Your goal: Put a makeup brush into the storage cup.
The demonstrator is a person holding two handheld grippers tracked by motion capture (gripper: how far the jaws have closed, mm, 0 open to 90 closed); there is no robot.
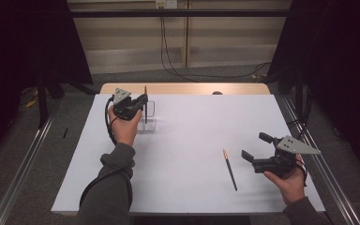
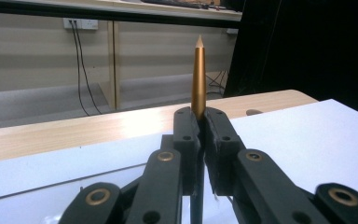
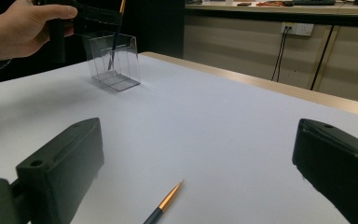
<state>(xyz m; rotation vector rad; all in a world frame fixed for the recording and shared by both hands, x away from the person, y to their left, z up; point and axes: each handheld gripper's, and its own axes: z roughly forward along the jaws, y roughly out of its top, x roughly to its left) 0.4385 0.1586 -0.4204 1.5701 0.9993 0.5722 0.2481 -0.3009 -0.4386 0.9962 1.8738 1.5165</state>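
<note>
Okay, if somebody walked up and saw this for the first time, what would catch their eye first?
Probably the gold-tipped pencil held upright in the shut left gripper, over the clear plastic holder at the table's far left. Next, a second pencil lying flat on the white tabletop, just before the open right gripper.

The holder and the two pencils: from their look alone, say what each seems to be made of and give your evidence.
Holder: probably clear, glossy plastic; the table shows through its walls.
Held pencil: likely wood under satin gold paint; its sharpened tip looks pale and bare.
Lying pencil: dark body, gold end; presumably painted wood too, though too small to confirm.
</note>
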